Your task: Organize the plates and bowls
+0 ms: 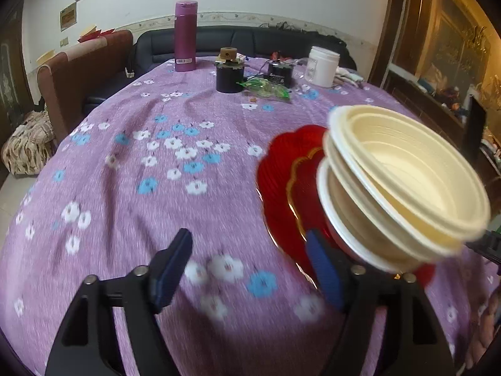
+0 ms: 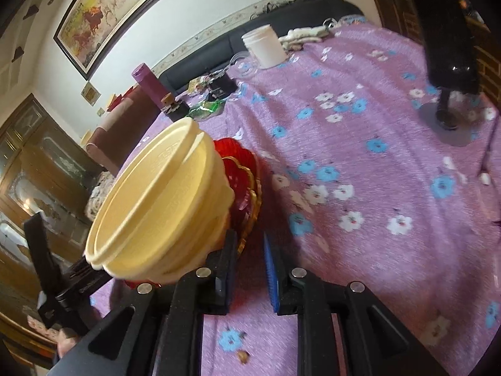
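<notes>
Beside the red plates (image 1: 281, 188), the cream bowl stack (image 1: 407, 181) leans badly. Your left gripper (image 1: 250, 269) has its fingers wide apart, gripping nothing. Your right gripper (image 2: 250, 269) shows a narrow gap, nothing between. Steady the leaning bowls upright on those plates before retreating.

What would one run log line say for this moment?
left gripper: open, empty | right gripper: open, empty | cream bowls: stacked on red plates | tablecloth

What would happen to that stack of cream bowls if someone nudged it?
The stack of cream bowls would probably tip: it stands tall and leans, nested unevenly on the red plates. The bowls look thin and plasticky, so likely light. The glossy plates might let them slide.
</notes>
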Demonstrator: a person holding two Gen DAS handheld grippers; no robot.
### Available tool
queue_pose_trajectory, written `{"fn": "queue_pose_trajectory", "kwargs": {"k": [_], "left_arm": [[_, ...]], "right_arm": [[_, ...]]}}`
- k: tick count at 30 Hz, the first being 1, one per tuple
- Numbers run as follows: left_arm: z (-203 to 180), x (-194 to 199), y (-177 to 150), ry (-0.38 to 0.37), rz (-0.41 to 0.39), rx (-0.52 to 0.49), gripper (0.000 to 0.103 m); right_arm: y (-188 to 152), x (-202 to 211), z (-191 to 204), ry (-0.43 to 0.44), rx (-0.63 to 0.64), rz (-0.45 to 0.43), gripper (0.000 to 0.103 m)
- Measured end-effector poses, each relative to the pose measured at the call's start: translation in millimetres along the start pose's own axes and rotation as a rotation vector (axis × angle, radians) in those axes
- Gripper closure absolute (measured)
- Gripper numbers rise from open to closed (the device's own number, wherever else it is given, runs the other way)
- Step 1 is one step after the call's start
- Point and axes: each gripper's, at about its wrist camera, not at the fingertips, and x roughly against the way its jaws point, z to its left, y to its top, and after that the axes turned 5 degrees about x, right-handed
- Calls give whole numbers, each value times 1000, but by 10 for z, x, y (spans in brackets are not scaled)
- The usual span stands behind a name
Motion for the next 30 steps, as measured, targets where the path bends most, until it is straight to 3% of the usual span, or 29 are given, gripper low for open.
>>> {"fn": "queue_pose_trajectory", "kwargs": {"k": [8,15,21,26,30], "left_arm": [[-264,272,-291,24,-99,-117,12],[-339,355,-383,54,-143,-149,8],[-451,425,-451,123,-195,-204,0],[-513,405,-453,137,-186,-220,0],[-524,406,-451,127,-194,-220,0]], "right_arm": [[-248,239,20,-90,41,-80,58],[-376,228,136,-109,68,-96,49],[-477,216,222,-131,105,-138,38],[-524,263,282,-158,150,-193,19],[-557,313,365,-175,192,-233,13]]}}
